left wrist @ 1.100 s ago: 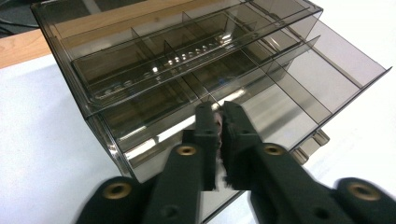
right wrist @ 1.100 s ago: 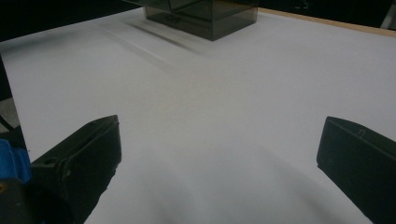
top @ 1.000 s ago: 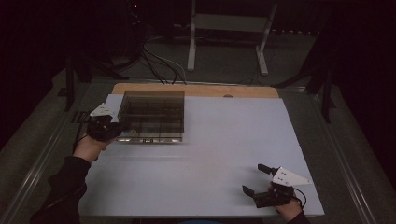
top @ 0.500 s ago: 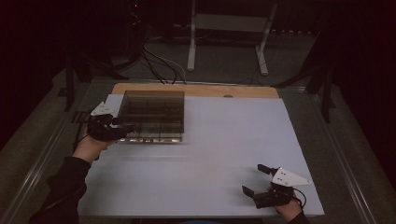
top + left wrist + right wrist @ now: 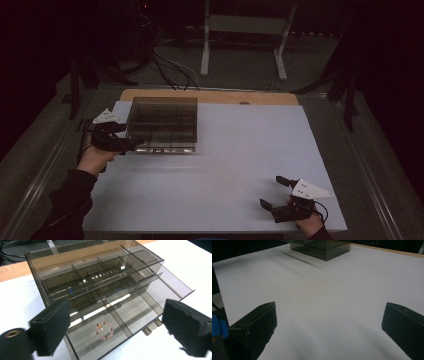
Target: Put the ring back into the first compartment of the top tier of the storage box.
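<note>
Your left gripper (image 5: 131, 143) sits at the near left corner of the smoked clear drawer organizer (image 5: 164, 123), which stands on the far left part of the white table top (image 5: 235, 165), just in front of the bare wooden strip (image 5: 215, 96) along the far edge. Its jaws have just been opening and now stand wide apart, released, with nothing pressed between the pads; in the left gripper view (image 5: 117, 332) they frame the lower drawer (image 5: 140, 307), which is pulled out toward you. That drawer is split by clear dividers into compartments, and a small bracelet of pink beads with a gold-coloured clasp (image 5: 105, 330) lies flat in the near compartment, between the two jaws but apart from both pads. The upper tier of the organizer (image 5: 92, 272) is also divided into cells; what lies in them is too dim to tell. Your right gripper (image 5: 274, 192) rests near the near right corner of the table, well apart from the organizer, with the grey three-cornered plate (image 5: 310, 189) on top. Its jaws are spread wide too, released, and in the right gripper view (image 5: 329, 322) only bare white surface lies between them, with a corner of the organizer (image 5: 322, 247) at the far edge of that view.
</note>
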Demonstrator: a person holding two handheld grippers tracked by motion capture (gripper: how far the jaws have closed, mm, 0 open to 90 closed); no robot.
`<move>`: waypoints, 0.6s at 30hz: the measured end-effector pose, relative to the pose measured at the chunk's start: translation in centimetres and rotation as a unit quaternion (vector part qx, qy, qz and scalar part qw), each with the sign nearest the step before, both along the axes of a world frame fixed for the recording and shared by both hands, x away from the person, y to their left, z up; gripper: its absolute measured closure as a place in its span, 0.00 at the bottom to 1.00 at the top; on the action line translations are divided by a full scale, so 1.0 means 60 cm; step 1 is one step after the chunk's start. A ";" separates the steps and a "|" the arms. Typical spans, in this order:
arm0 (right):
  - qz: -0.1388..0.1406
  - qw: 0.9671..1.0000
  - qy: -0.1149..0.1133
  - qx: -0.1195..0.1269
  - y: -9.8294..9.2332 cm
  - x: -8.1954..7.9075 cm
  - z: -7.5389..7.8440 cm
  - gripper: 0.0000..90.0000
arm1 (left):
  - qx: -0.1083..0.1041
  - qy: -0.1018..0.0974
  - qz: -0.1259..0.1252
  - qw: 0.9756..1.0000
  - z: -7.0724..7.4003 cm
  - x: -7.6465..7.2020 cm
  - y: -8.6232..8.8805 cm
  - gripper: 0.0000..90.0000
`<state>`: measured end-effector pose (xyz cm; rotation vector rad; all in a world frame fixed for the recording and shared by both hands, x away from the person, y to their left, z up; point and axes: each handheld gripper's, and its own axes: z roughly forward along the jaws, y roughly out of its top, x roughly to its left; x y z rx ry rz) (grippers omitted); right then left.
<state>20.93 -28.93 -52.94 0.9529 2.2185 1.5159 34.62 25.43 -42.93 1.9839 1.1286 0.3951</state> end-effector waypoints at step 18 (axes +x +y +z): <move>0.011 1.000 -0.006 -0.006 0.008 0.004 0.003 0.00 | 0.001 -0.028 -0.016 0.999 0.010 -0.011 -0.008 0.01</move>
